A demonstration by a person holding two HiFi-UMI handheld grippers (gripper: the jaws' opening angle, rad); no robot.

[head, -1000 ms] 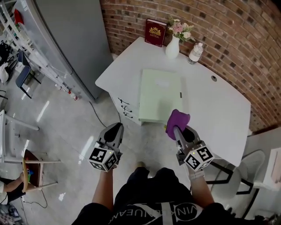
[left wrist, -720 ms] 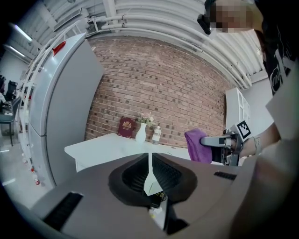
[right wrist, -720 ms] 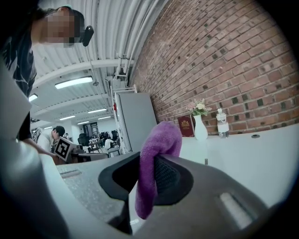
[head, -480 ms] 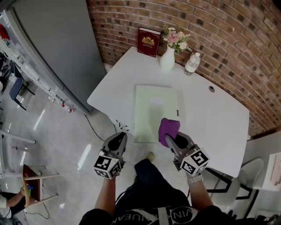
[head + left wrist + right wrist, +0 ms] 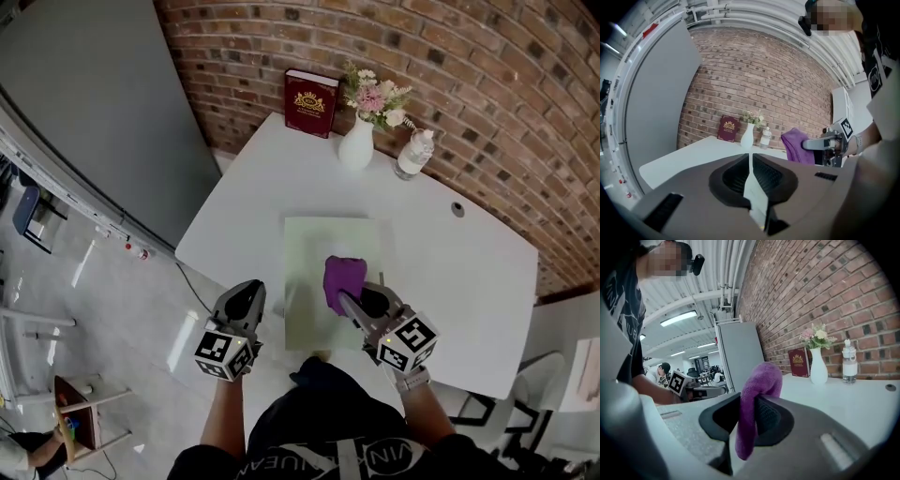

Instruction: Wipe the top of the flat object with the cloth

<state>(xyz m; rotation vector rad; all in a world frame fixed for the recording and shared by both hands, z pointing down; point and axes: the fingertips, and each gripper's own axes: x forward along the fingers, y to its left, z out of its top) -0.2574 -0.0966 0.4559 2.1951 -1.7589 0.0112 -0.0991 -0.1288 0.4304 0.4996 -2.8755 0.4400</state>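
Right hand-held gripper [image 5: 349, 302] tight on cloth [image 5: 343, 277]

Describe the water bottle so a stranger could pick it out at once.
Find the white table against the brick wall. Three things stand along its far edge: a red book, a white vase of flowers, then the bottle to the vase's right. It alone is clear plastic.

Table: white smooth-topped table [image 5: 469, 272], faint sheen.
Cloth: purple fleecy cloth [image 5: 343, 279], napped pile, matt.
Flat object: pale green flat board [image 5: 305, 272] on the table, smooth, matt.
Wall: red brick wall [image 5: 469, 75] behind the table, rough, matt.
Vase: white vase [image 5: 356, 150] at the table's far edge, glossy.
Floor: grey floor [image 5: 122, 309] beside the table, polished, reflective.
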